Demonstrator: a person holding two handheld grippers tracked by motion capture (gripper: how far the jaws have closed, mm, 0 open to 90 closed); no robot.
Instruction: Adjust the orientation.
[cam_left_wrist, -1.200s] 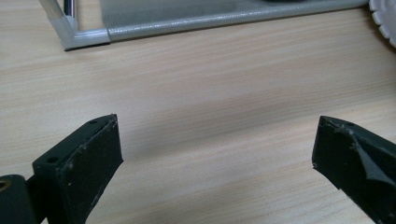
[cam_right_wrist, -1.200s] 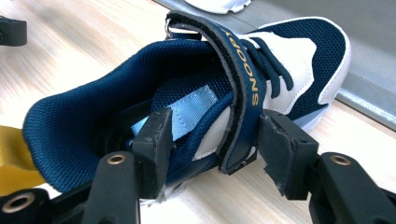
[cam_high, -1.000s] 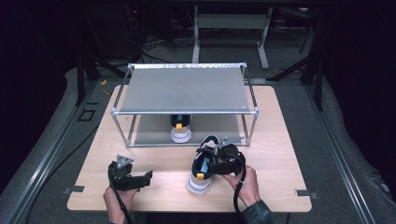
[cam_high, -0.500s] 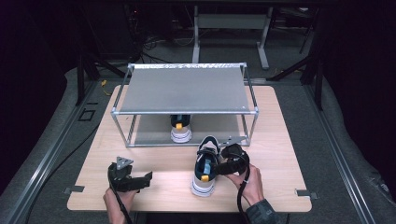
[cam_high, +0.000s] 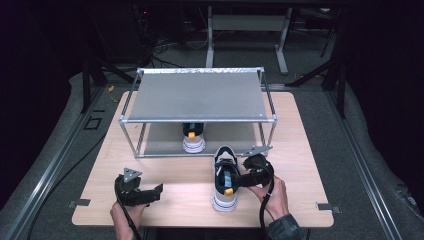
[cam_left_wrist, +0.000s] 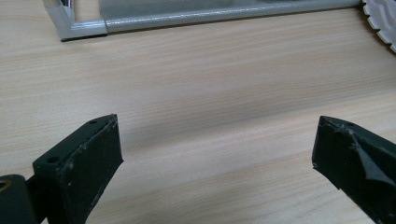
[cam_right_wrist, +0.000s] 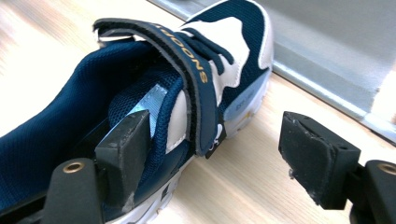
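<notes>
Two shoes, one rack, two tools: itemised by view.
High view, surface (cam_high: 165, 170): pale wood-grain board, rectangular, rounded corners, matte.
High view, rack (cam_high: 200, 95): silver metal tube frame with a flat grey top panel and a grey lower shelf; stands at the far half of the surface.
High view, shoe under the rack (cam_high: 193, 137): dark upper, white sole, orange heel tab; sits on the lower shelf, heel toward the person.
High view, near shoe (cam_high: 226, 177): navy mesh and white panels, thick white sole, orange tab; lies on the surface just in front of the rack, toe toward it.
High view, right hand-held gripper (cam_high: 241, 179): black body with a grey three-cornered plate, at the shoe's right side.
High view, left hand-held gripper (cam_high: 157, 190): black, held low over bare board, well apart from both shoes.
Left gripper view: square black rubber pads with chipped edges, standing wide with only wood grain between; rack foot at the top edge.
Right gripper view: one black pad sits inside the navy mesh collar, the other outside over bare wood, clear of the shoe wall; strap bears gold lettering.
Change: right jaws have just been opening, from a pinch on the shoe's side wall to a loose half-wide straddle; the shoe has turned to point straight at the rack.
</notes>
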